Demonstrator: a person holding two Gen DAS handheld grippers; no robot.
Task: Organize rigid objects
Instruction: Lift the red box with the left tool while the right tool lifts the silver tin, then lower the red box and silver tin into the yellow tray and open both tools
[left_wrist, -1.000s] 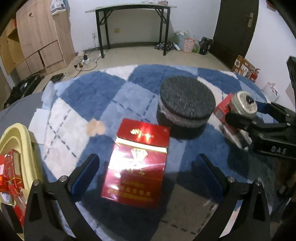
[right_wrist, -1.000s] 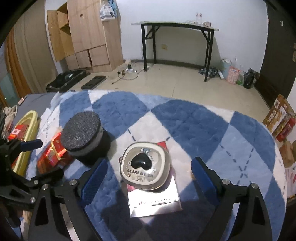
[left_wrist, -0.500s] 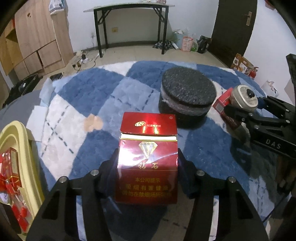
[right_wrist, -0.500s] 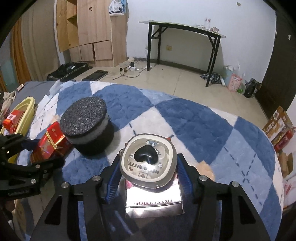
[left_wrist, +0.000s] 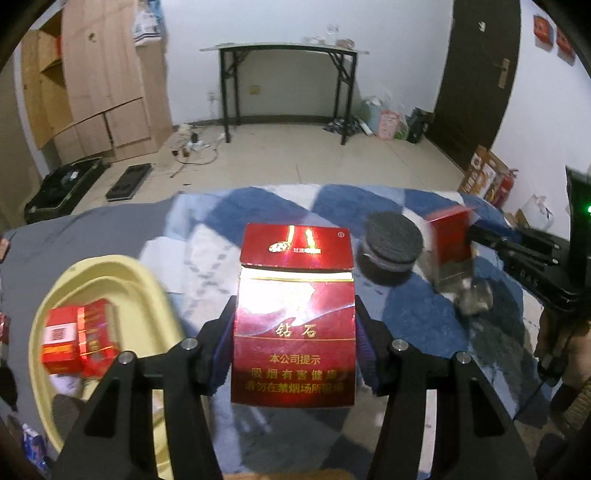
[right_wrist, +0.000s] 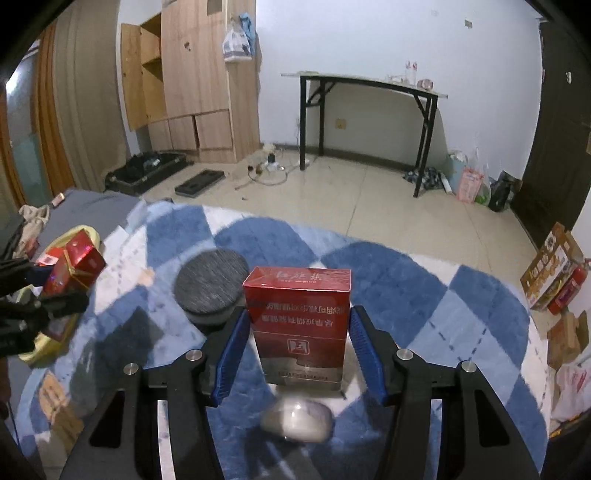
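My left gripper (left_wrist: 294, 345) is shut on a red cigarette pack (left_wrist: 294, 314) with gold lettering and holds it above the blue checked rug. My right gripper (right_wrist: 295, 347) is shut on a second red cigarette pack (right_wrist: 298, 321), lifted and upright. A small round white tin (right_wrist: 295, 421) lies blurred on the rug below that pack. The right gripper and its pack (left_wrist: 448, 243) also show in the left wrist view. A yellow tray (left_wrist: 110, 280) at the left holds two red packs (left_wrist: 77, 332).
A round black-topped container (right_wrist: 211, 286) stands on the rug (right_wrist: 388, 280) between the grippers; it also shows in the left wrist view (left_wrist: 392, 243). Cardboard boxes (right_wrist: 554, 273) sit on the floor at the right. A black-legged table (right_wrist: 369, 122) stands by the far wall.
Both grippers closed on their packs and lifted them off the rug. The round tin that lay on the right pack has slid off onto the rug. The left gripper moved toward the yellow tray.
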